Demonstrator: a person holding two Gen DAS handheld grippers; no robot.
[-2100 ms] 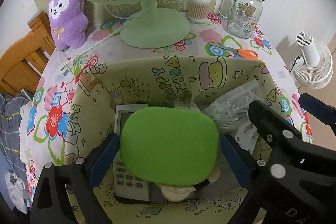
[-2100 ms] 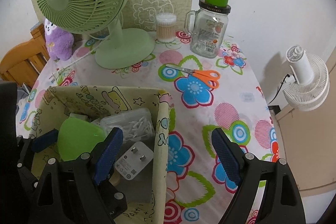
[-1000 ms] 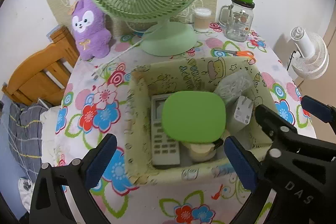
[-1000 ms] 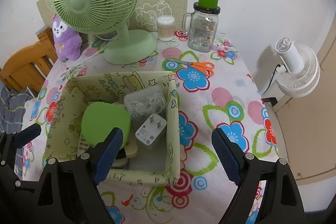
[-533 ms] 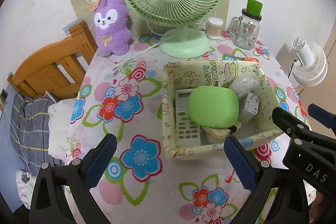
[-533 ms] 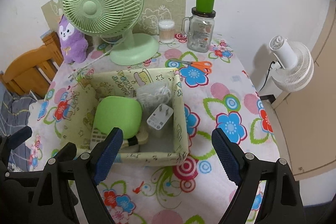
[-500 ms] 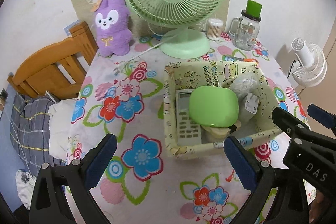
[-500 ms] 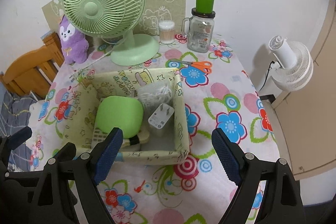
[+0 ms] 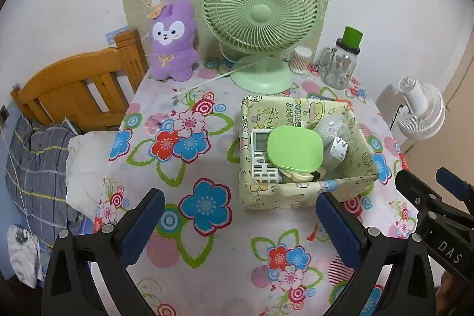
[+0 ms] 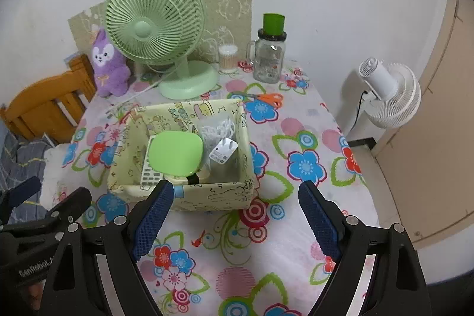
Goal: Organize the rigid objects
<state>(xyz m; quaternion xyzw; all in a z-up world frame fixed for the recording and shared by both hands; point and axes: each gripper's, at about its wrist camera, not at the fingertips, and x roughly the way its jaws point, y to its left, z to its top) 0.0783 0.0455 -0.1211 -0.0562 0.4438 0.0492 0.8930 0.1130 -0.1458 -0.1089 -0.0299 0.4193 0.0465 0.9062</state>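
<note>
A yellow cartoon-print storage box (image 9: 305, 199) (image 10: 213, 197) stands on the flowered table. In it lie a green rounded case (image 9: 294, 147) (image 10: 176, 151), a white remote (image 9: 260, 159), a white charger plug (image 9: 337, 151) (image 10: 222, 153) and a clear bag of white bits (image 10: 217, 128). My left gripper (image 9: 237, 218) is open and empty, above the table, near side of the box. My right gripper (image 10: 234, 212) is open and empty, just in front of the box.
A green desk fan (image 9: 260, 17), a purple plush (image 9: 173, 40), a cotton-swab jar (image 10: 228, 58) and a glass mug jar (image 10: 269, 57) stand at the back. Orange scissors (image 10: 263, 98) lie behind the box. A white fan (image 10: 391, 94) is off the table's right.
Both grippers have pulled back and up from the box. The left gripper has let go of the green case, which now lies in the box.
</note>
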